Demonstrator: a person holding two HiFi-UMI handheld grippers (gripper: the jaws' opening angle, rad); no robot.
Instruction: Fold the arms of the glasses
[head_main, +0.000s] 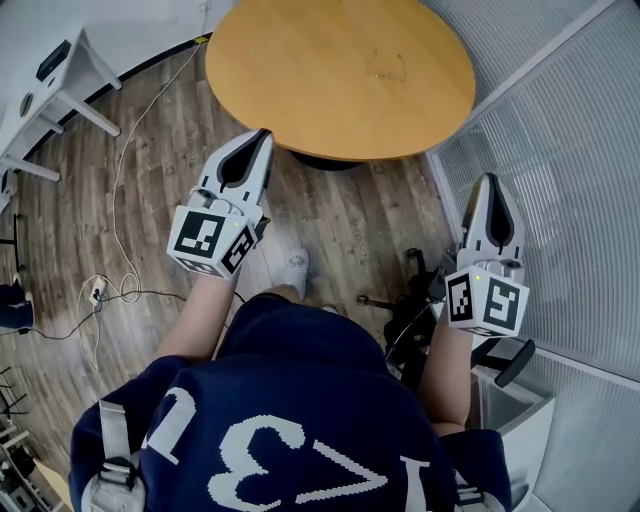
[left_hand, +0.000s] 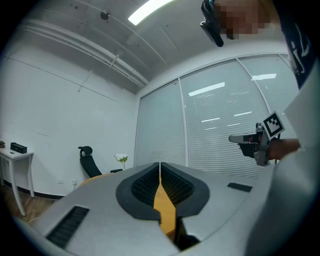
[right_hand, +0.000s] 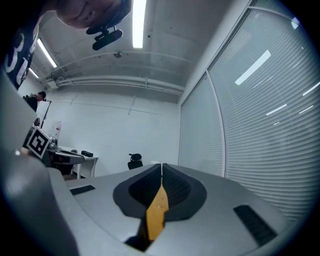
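A pair of clear-framed glasses (head_main: 386, 68) lies on the round wooden table (head_main: 300, 70), toward its right side. Both grippers are short of the table, held level and pointing at it. My left gripper (head_main: 265, 133) has its tips at the table's near edge, jaws closed together with nothing between them (left_hand: 160, 164). My right gripper (head_main: 489, 178) hangs off to the right beside the glass wall, also shut and empty (right_hand: 161, 165). Through each closed pair of jaws only a strip of the tabletop shows. The right gripper (left_hand: 250, 140) also shows in the left gripper view.
A glass wall with blinds (head_main: 560, 150) runs close along the right. A black chair base (head_main: 415, 300) and a white bin (head_main: 520, 420) stand by my right leg. Cables (head_main: 120, 200) trail over the wood floor near a white desk (head_main: 60, 80). Behind the table stands an office chair (left_hand: 89, 162).
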